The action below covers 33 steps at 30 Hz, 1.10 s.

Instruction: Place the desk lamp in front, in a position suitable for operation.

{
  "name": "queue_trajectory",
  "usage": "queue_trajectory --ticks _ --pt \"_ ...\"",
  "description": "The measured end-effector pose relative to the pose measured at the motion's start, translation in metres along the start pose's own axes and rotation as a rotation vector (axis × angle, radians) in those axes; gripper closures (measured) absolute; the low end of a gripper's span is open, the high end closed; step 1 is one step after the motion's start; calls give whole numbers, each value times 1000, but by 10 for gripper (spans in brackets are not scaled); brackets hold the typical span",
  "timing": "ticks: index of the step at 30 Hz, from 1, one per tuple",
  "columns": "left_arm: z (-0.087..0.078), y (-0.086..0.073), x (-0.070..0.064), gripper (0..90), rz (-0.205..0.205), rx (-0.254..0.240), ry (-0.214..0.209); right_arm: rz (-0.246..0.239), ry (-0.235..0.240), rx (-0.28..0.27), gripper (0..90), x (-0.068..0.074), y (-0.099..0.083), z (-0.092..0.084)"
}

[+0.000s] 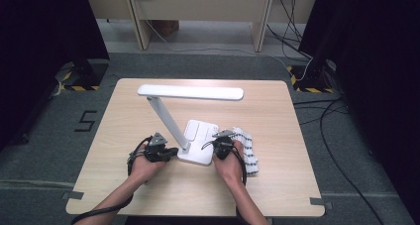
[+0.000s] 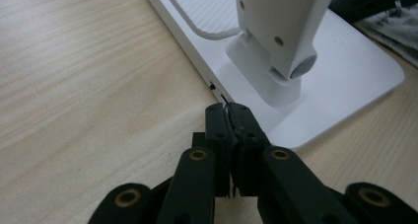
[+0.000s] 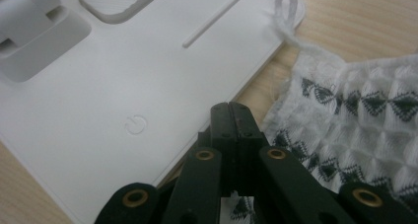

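I see the white desk lamp (image 1: 198, 140); my left gripper (image 2: 229, 113), jaws pressed together, touches its base edge, my right gripper (image 3: 232, 110), also closed on nothing, is beside the patterned cloth (image 3: 365, 120).

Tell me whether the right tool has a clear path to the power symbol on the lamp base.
Probably yes. The right tool, jaws shut, sits at the base's edge, and the power symbol lies just ahead on bare white surface; the cloth lies off to the side.

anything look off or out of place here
Only a small thing: the patterned cloth lies rumpled against the right edge of the lamp base, its hanging loop draped onto the base corner. Nothing looks spilled or damaged.
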<state>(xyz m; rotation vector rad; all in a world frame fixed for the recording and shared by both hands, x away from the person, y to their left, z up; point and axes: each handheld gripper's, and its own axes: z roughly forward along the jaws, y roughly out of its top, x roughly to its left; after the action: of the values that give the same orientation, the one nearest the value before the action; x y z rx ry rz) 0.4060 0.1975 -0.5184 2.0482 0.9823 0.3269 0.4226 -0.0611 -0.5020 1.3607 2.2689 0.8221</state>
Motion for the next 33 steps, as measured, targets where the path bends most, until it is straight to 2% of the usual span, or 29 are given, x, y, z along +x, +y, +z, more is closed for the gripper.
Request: queue_trajectory --ticks 9,12,14,17,20,22,26,29,33 --pt "-3 -2 -8 853 25 6 -7 26 -13 -8 897 -3 7 7" --pt "-4 -2 -8 834 45 8 -4 26 -16 -15 835 -6 8 7" --pt "-5 -3 -7 797 45 -7 -5 36 -3 -44 792 -8 9 -1" --pt "-9 -3 -5 726 49 -27 8 19 -8 -104 678 -12 12 -22" --pt "-20 -1 -4 589 43 -63 45 29 -38 -128 565 -25 11 -44" --pt "-25 -1 -4 502 37 -58 57 48 -71 -123 499 -37 7 -54" --pt "-34 -4 -6 391 34 -61 77 78 -91 -39 392 -51 -8 -53" --pt "-38 -8 -8 377 24 -71 75 82 -96 1 345 -50 -18 -45" --pt "-41 -11 -9 376 26 -71 67 86 -147 23 325 -51 -24 -41"
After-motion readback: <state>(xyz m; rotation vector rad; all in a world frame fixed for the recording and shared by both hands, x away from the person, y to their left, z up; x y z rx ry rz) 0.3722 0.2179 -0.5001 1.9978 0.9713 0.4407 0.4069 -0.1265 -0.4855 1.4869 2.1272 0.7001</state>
